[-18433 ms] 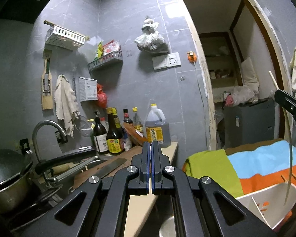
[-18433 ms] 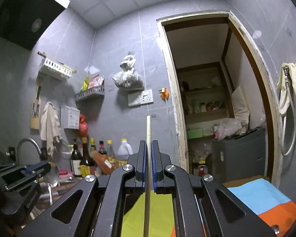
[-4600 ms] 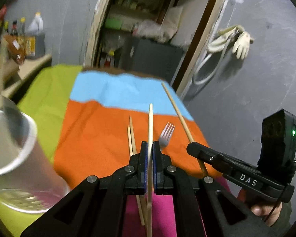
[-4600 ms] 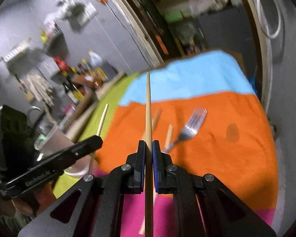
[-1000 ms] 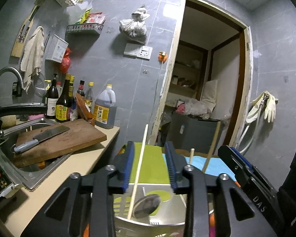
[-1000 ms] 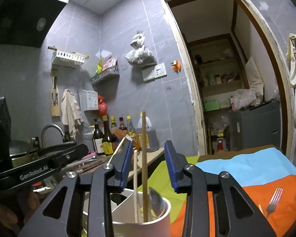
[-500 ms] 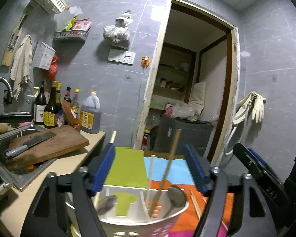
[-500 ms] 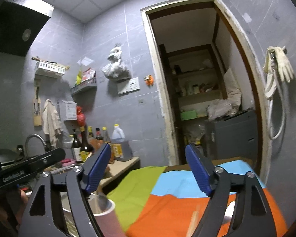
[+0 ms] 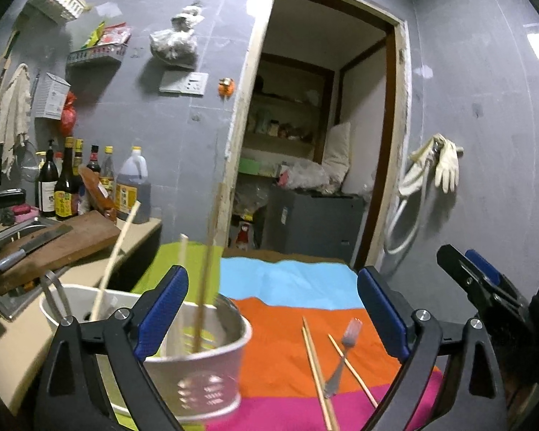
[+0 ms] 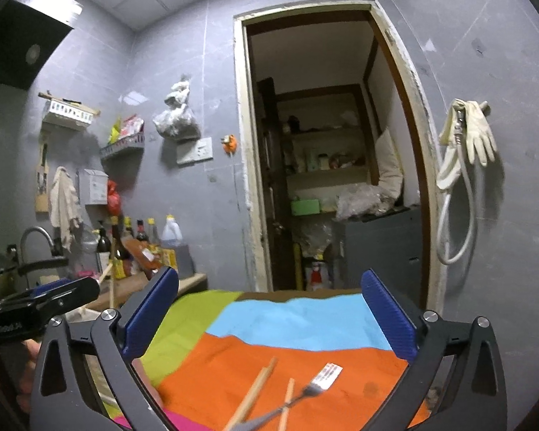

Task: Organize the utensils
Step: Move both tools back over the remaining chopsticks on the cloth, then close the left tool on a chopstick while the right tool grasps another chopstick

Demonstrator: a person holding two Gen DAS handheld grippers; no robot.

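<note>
Both hand-held grippers spread wide, empty; steel fork w/ approx. three pale chopsticks on cloth.

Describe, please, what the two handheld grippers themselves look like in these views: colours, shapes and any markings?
Both look alike: the left gripper and the right gripper have matte black, open-framed triangular arms with silver screw heads at the joints. Each finger ends in a blue ribbed pad. Seen from the right wrist view, the left gripper's black side bears white lettering, too blurred to read. No cables or sleeves show.
</note>
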